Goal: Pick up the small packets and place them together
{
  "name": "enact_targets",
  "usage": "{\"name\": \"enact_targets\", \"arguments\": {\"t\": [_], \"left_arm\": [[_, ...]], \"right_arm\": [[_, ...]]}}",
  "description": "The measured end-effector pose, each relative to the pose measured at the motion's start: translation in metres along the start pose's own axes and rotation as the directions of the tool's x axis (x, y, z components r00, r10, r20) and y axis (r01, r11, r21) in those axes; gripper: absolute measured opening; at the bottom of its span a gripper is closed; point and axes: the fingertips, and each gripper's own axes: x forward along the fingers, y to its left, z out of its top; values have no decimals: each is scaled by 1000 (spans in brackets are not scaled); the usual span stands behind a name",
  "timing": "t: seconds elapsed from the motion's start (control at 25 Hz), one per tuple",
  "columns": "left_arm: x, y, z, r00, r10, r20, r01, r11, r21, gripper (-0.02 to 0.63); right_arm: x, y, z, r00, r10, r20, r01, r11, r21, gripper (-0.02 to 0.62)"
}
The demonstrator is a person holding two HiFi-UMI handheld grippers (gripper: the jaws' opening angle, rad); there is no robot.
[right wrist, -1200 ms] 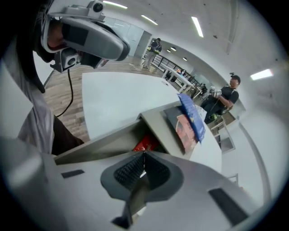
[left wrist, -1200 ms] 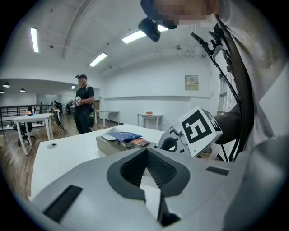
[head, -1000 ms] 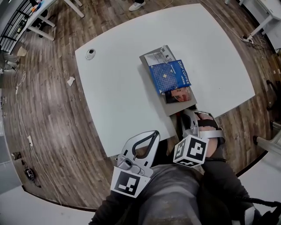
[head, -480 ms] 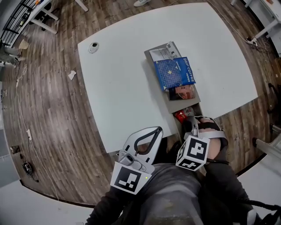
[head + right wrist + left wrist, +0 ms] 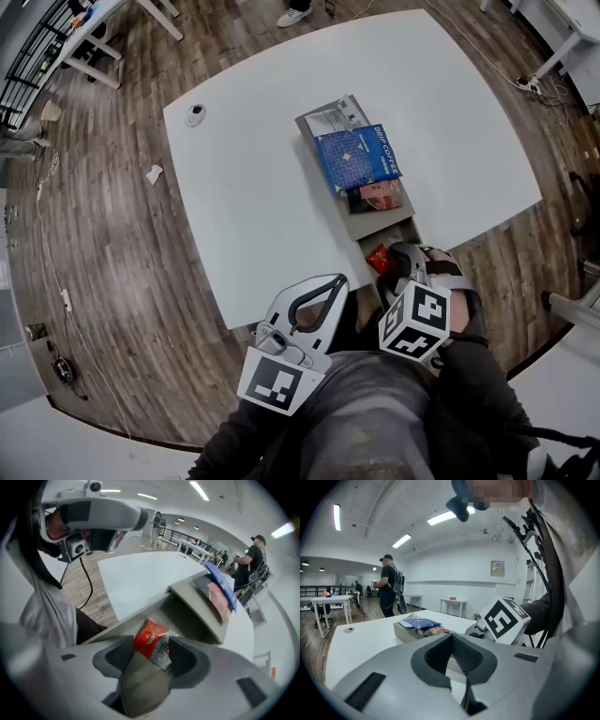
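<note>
- Left hand-held gripper [image 5: 452, 637]: jaws closed tip to tip, nothing between them; held off the near edge of the surface [image 5: 253, 169], idle.
- Grey tray [image 5: 380, 223]: mid-surface, its upper part carrying three packets that overlap in a row.
- White packet [image 5: 328, 120], blue packet [image 5: 356, 159], reddish packet [image 5: 377, 195]: gathered together; this share of the task looks done.
- Red packet [image 5: 150, 637]: in the tray's open near compartment, apart from the other three; seemingly not yet joined to them.
- Right hand-held gripper [image 5: 405, 267]: pointing steeply down over that compartment, jaws just opened, standing apart either side of the red packet, pads apparently not pressing it.
</note>
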Motion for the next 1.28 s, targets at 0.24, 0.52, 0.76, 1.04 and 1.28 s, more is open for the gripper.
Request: {"name": "enact_targets", "arguments": {"t": [0.24,0.52,0.76,1.04,1.28], "left_arm": [[4,16,10,999,43,13,-43,998,45,3],[17,17,11,987,156,-43,-138,951,277,4],[22,3,12,975,205,-83,-141,867,478,4],[11,11,3,972,218,-90,-160,890,428,3],[11,23,1,975,202,-96,-148,907,395,3]], "right_arm": [[5,-14,-1,997,-24,-68,19,998,-66,101],[3,-22,-1,999,-32,-26,30,998,-49,2],[-3,-9,-12,999,12,-32,-13,999,-42,2],[7,-47,-4,970,-240,-38,236,968,-87,2],[11,-58,3,956,-274,-100,259,955,-146,2]]}}
